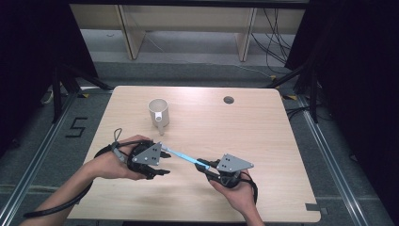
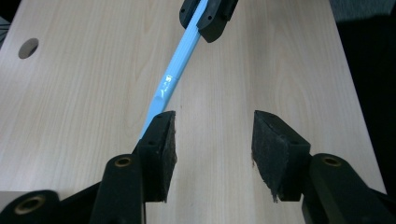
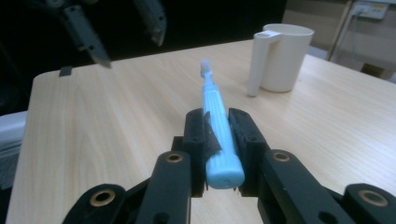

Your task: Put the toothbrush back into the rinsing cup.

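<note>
I see my left gripper [image 1: 161,163] and right gripper [image 1: 203,165] built of black plastic, each topped by a grey three-cornered plate [image 1: 146,154] with small dark screw holes. Brass-coloured bushings [image 3: 174,157] sit at the jaw link pivots. The jaw pads [image 2: 268,148] are black, rough and foam-like. A black cable [image 1: 61,203] trails from the left unit. My forearms are bare, no sleeves

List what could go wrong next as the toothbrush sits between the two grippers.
1. The right gripper clamps the blue toothbrush near its butt end, so the long free end could pivot or slip.
2. The left gripper is open with the toothbrush outside its jaws; closing now would likely miss.
3. The cup stands close beyond and could be knocked.
</note>
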Action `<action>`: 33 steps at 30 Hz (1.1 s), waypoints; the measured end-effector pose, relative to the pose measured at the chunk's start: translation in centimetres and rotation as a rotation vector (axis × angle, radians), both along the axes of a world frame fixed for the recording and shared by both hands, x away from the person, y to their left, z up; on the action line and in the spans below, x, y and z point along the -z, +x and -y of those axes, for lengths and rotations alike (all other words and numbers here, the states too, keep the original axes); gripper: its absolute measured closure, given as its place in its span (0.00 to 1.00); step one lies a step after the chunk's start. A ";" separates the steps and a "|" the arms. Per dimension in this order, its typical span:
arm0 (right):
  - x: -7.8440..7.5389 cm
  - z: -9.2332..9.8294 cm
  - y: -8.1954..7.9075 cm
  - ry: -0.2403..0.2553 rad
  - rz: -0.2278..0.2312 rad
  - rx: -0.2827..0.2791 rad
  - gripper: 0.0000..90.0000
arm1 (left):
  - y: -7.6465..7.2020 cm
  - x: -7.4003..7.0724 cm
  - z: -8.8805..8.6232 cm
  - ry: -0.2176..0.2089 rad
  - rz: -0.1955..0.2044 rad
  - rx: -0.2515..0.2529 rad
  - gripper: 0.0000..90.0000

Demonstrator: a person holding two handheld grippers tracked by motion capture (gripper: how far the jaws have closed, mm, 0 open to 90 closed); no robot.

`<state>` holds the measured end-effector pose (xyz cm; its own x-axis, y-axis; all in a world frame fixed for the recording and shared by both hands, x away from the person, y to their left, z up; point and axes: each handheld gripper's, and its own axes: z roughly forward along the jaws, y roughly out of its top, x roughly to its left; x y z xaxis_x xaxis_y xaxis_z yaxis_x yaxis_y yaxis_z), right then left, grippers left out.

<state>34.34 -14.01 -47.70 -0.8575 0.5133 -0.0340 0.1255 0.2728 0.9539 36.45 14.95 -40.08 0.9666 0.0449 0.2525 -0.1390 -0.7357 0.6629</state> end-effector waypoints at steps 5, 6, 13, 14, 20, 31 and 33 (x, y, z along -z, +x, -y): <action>-0.4 0.4 -0.2 0.029 0.030 0.058 0.88 | -0.4 0.9 -0.8 -0.116 -0.032 -0.052 0.56; -0.4 0.4 -0.2 0.048 0.032 0.070 0.88 | -0.4 1.1 -0.9 -0.133 -0.033 -0.057 0.56; -1.3 1.1 0.1 0.105 0.065 0.127 0.88 | -0.3 2.7 -1.3 -0.291 -0.094 -0.129 0.49; -1.6 1.1 0.0 0.131 0.065 0.146 0.88 | -0.1 3.2 -1.2 -0.352 -0.114 -0.158 0.48; -2.3 0.7 0.2 0.167 0.089 0.152 0.88 | 0.6 4.0 -1.2 -0.521 -0.223 -0.258 0.43; -3.1 -0.1 0.0 0.192 0.133 0.120 0.88 | 1.9 4.1 -0.8 -0.785 -0.403 -0.355 0.39; -3.0 -0.3 0.0 0.209 0.133 0.105 0.88 | 2.0 3.7 -0.7 -0.802 -0.400 -0.356 0.39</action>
<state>34.36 -13.67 -44.68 -0.7942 0.6071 -0.0273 0.0120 0.0606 0.9981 38.46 15.62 -43.78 0.8708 0.3682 -0.3259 0.3502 0.0010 0.9367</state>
